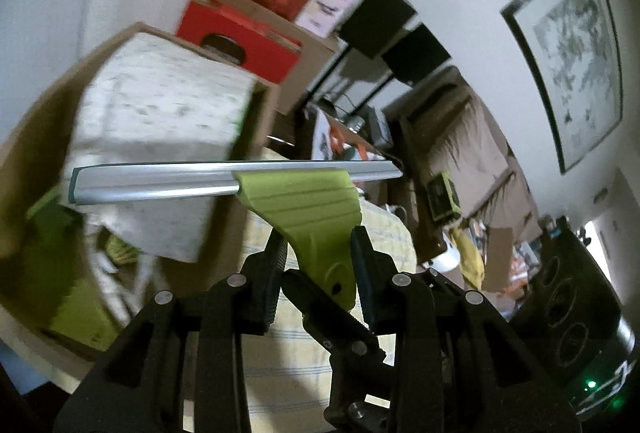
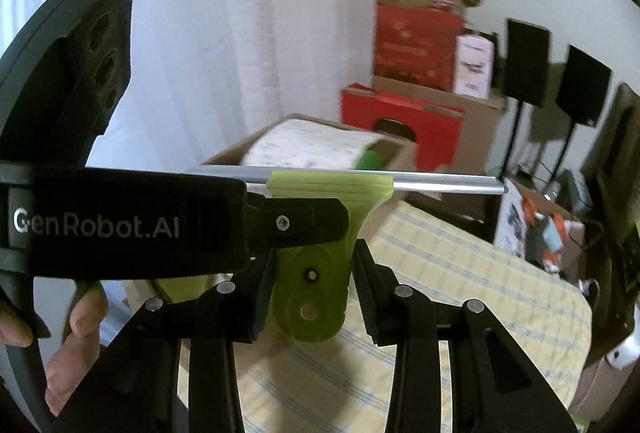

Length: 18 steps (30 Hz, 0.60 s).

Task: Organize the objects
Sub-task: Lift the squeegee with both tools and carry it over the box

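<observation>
A lime-green squeegee with a silver blade bar is held in the air. My left gripper is shut on its green handle. In the right wrist view the same squeegee sits between my right gripper's fingers, which close on its handle end. The left gripper's black body crosses from the left and clamps the handle higher up. An open cardboard box with a white block in it stands just behind the blade.
A yellow checked cloth covers the surface below. Red boxes and brown cartons are stacked against the white wall. Two black speakers on stands stand to the right. A framed picture hangs on the wall.
</observation>
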Available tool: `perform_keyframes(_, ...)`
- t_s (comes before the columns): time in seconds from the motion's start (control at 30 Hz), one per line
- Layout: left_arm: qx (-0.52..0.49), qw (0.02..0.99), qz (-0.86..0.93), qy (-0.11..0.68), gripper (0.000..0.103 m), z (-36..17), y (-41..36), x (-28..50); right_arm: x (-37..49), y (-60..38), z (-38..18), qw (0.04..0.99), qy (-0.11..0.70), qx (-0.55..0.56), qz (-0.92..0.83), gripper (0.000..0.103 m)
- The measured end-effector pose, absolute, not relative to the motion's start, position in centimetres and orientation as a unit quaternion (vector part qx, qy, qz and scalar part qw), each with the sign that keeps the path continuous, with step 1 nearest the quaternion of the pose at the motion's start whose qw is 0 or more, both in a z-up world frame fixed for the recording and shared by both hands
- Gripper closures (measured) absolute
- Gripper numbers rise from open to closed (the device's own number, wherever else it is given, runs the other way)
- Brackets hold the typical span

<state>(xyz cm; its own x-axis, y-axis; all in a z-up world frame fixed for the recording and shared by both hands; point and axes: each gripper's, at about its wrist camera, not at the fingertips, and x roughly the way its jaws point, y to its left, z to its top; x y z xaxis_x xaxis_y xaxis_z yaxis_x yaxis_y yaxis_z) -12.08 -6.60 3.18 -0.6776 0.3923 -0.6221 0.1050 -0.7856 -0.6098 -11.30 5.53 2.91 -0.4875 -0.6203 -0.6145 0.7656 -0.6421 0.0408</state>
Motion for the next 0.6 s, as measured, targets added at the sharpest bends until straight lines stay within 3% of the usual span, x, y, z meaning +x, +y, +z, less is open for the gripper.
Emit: perform_keyframes(0.6, -0.390, 0.028, 0.834, -0.389, 0.072, -1.4, -16.0, -9.6, -10.4, -3.3, -0.4, 0.464, 0.174, 0.326, -0.805, 0.065)
